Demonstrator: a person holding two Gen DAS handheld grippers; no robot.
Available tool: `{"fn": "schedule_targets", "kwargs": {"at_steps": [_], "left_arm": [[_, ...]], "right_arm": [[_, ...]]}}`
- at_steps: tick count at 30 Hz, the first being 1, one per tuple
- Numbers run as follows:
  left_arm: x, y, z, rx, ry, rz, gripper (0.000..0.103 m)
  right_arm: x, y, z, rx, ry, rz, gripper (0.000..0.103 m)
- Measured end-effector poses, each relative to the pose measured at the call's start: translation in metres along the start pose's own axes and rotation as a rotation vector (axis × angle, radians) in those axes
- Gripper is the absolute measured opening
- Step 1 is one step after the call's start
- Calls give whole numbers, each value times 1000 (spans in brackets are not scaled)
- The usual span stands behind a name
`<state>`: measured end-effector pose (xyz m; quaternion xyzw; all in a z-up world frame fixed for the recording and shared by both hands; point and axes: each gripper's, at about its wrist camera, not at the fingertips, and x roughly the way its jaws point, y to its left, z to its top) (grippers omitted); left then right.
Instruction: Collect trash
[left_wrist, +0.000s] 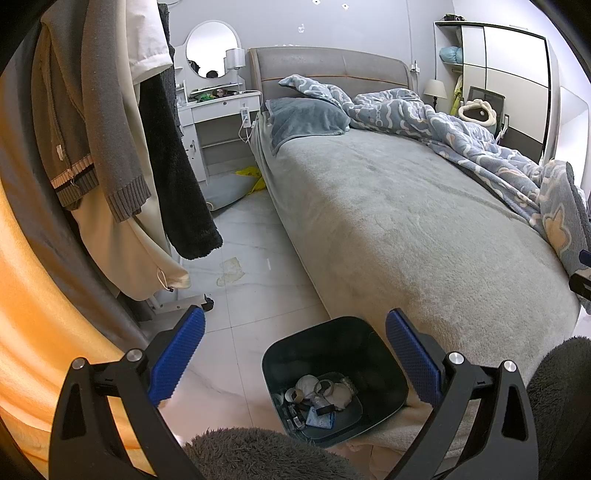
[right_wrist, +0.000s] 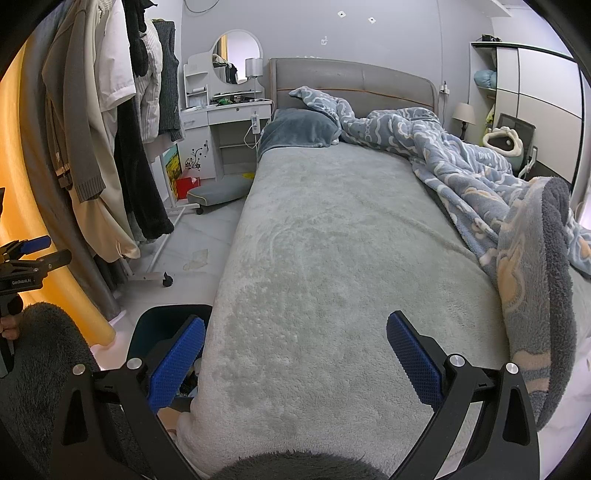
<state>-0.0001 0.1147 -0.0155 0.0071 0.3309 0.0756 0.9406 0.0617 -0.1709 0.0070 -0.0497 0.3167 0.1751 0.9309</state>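
A dark bin (left_wrist: 280, 354) stands on the floor by the bed's near corner, with tape rolls, crumpled paper and wrappers (left_wrist: 321, 397) at its bottom. My left gripper (left_wrist: 295, 321) is open above the bin's rim, nothing between its blue pads. A crumpled clear wrapper (left_wrist: 231, 271) lies on the tiles further off, also seen as the wrapper (right_wrist: 195, 260) in the right wrist view. My right gripper (right_wrist: 295, 323) is open and empty over the grey bed cover. The bin (right_wrist: 159, 325) shows partly behind its left finger. The left gripper (right_wrist: 27, 254) appears at the left edge.
The bed (left_wrist: 406, 221) fills the right side, with a blue patterned blanket (right_wrist: 498, 192) bunched along its far edge. A clothes rack with hanging coats (left_wrist: 110, 129) stands left, its wheeled base (right_wrist: 166, 278) on the floor. A white dressing table (right_wrist: 229, 122) and grey cushion (right_wrist: 218, 192) sit beyond.
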Motion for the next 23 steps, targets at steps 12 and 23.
{"fn": "schedule_targets", "kwargs": {"at_steps": [12,23], "left_arm": [[0,0,-1,2,3,2,100],[1,1,-6,6,1,-2,100]], "right_arm": [[0,0,0,-1,1,0,100],[0,0,1,-4,2,-1,100]]}}
